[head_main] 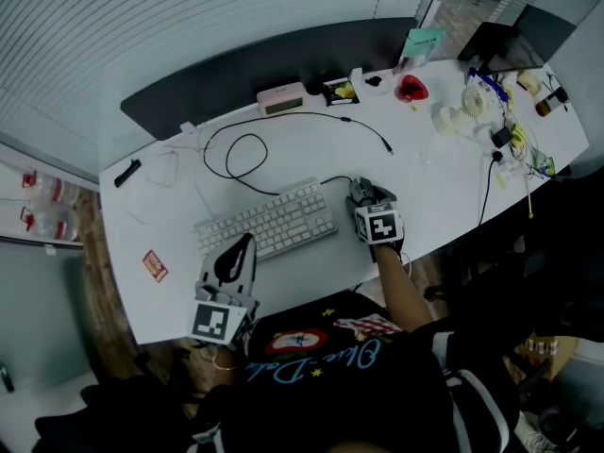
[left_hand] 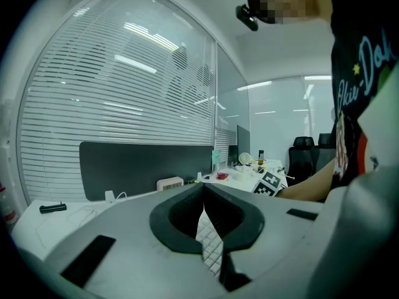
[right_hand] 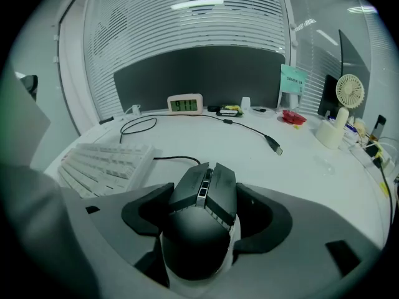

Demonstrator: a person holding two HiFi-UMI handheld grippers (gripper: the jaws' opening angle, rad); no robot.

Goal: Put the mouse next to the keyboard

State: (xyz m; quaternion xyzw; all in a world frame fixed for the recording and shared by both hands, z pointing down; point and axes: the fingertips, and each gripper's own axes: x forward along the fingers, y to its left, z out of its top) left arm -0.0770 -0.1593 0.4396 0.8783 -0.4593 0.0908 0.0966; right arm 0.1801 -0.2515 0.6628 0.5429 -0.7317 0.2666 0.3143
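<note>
Along the far wall: slatted blinds (head_main: 189, 26), with a dark partition panel (head_main: 283, 64) in front of them at the back edge of a long white surface (head_main: 429, 192). Glass walls run down the side, and an office chair (left_hand: 303, 157) stands at the far end. The surface is cluttered well right of the right fingers: small fan (right_hand: 349, 92), teal card (right_hand: 292, 78), and a red item (head_main: 411, 88) I can't identify.

On the right gripper (head_main: 362, 194), the fingers (right_hand: 146, 207) are clenched on the mouse (right_hand: 198, 229), one pad on each flank. Mouse is dark and angular. Its long axis runs straight out along the fingers. Buttons and wheel point away from the person, toward the partition panel; the tail sits back by the gripper body. Its cord (right_hand: 177, 159) leaves the nose and bends left. The white keyboard (head_main: 267, 221) lies just left of these fingers, near the mouse but not touching it. Can't tell if the mouse rests on the surface or sits slightly off it.

Ahead of the right fingers, slightly left, against the panel: clock (right_hand: 184, 104) reading 9:11. Ahead and to the right: loose black cable (right_hand: 249, 130) ending in a USB plug (right_hand: 272, 143).

On the left gripper (left_hand: 202, 212), the fingers (left_hand: 171, 220) are closed tip to tip with nothing between them. Keyboard keys show through the thin gap below the tips. It hovers at the keyboard's near edge.
</note>
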